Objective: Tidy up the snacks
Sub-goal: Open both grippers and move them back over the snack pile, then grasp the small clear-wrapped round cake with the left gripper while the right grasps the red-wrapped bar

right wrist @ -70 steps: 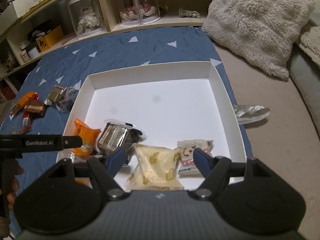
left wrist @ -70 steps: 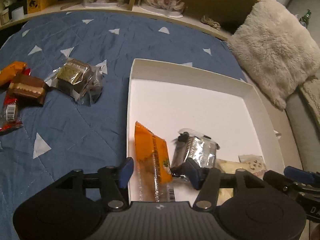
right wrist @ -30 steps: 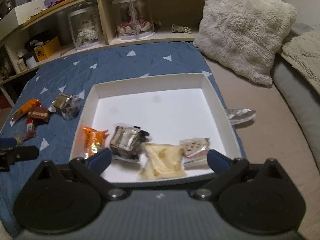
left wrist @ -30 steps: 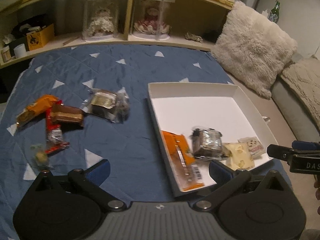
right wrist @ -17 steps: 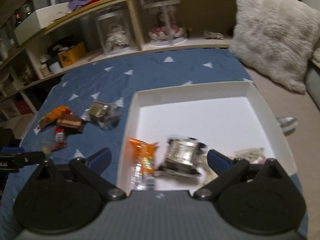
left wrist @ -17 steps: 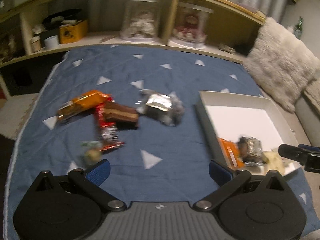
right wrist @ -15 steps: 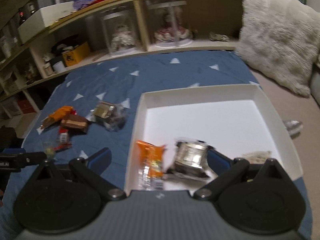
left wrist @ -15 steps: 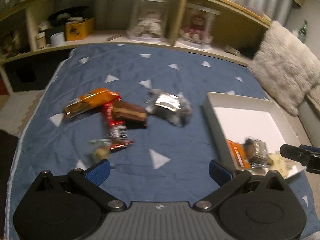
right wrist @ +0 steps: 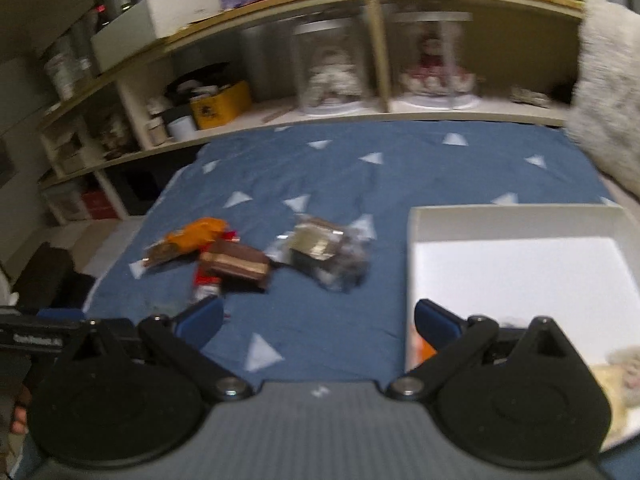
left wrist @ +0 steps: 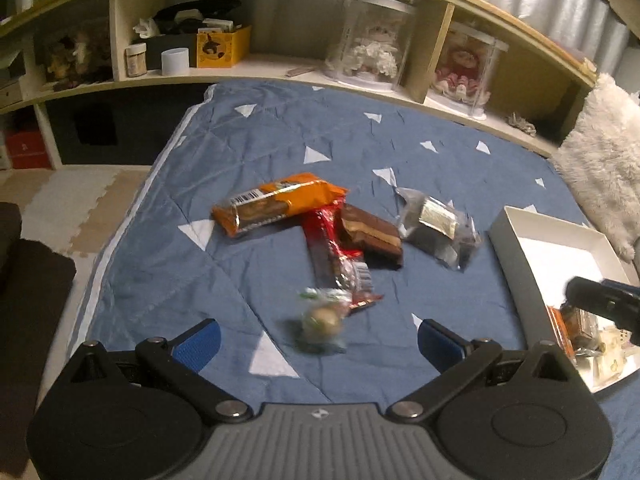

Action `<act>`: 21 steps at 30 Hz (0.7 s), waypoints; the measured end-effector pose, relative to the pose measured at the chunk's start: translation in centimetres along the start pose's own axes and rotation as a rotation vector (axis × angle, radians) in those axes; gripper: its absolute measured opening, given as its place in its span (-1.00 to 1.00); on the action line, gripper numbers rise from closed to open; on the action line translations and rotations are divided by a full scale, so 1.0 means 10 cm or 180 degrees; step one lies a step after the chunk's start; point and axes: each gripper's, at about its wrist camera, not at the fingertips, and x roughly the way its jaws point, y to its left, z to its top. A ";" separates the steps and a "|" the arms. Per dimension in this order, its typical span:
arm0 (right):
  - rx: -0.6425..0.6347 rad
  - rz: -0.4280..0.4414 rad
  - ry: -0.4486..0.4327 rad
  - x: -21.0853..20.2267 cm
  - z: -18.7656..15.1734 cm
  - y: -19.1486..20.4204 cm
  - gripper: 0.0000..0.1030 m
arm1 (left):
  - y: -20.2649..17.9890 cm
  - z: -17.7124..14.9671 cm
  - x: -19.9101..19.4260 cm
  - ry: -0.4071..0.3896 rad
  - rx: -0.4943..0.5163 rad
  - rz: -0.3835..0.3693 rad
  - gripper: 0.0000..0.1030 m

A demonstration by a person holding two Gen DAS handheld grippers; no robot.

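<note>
A blue bedspread point(left wrist: 280, 152) with scattered white triangles fills the middle of the frame. On it lie an orange packet point(left wrist: 276, 202) with a white barcode patch, a red wrapper point(left wrist: 334, 258), a brown bar point(left wrist: 372, 236) with a tan stripe, a silvery clear packet point(left wrist: 438, 226) and a pale round sweet point(left wrist: 322, 320) in clear wrap touched with green. At right sits a white box point(left wrist: 516, 264). The left tongs point(left wrist: 318, 340) are black with blue fingertips point(left wrist: 198, 342). A yellow box point(left wrist: 222, 46) stands on the cream shelf point(left wrist: 256, 68), upper left.

blue quilt point(left wrist: 280, 152), loose snacks point(left wrist: 352, 236), wrapped candy point(left wrist: 322, 320), white box point(left wrist: 516, 240)
</note>
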 end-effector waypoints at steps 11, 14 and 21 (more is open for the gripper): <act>0.0269 0.0564 0.0498 0.87 0.36 0.56 0.99 | 0.08 -0.04 0.23 -0.0078 0.0661 -0.0071 1.00; 0.0287 0.0566 0.0642 1.08 0.39 0.70 0.70 | 0.12 -0.06 0.35 0.0018 0.0714 -0.0158 1.00; 0.0234 0.0575 0.1030 1.48 0.35 0.90 0.21 | 0.21 0.02 0.48 0.0047 0.0403 -0.0655 0.95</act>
